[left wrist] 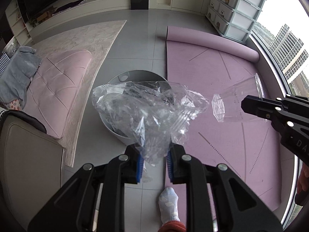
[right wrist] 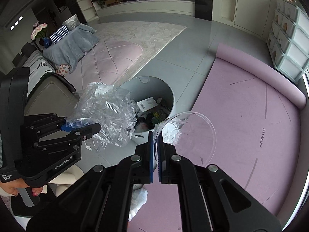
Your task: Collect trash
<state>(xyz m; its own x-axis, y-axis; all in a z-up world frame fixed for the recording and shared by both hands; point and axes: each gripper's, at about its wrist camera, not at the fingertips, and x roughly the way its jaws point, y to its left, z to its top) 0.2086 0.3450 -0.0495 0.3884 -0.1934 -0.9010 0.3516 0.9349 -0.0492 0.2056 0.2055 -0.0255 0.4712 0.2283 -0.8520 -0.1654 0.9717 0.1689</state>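
My left gripper (left wrist: 154, 154) is shut on a crumpled clear plastic bag (left wrist: 146, 108) and holds it above the grey round trash bin (left wrist: 123, 137). The bag also shows in the right wrist view (right wrist: 108, 112), left of the bin (right wrist: 166, 89), which holds paper and dark scraps. My right gripper (right wrist: 156, 141) is shut on the rim of a clear plastic cup (right wrist: 189, 135), held beside the bin over the purple mat. In the left wrist view the cup (left wrist: 237, 100) hangs tilted to the right of the bag, with the right gripper (left wrist: 251, 106) on it.
A purple yoga mat (left wrist: 222, 116) with a rolled far end lies right of the bin. A pink cushion (left wrist: 58, 85) and a pale rug (left wrist: 87, 44) lie left. A drawer unit (left wrist: 231, 9) stands at the far right. A socked foot (left wrist: 169, 205) is below.
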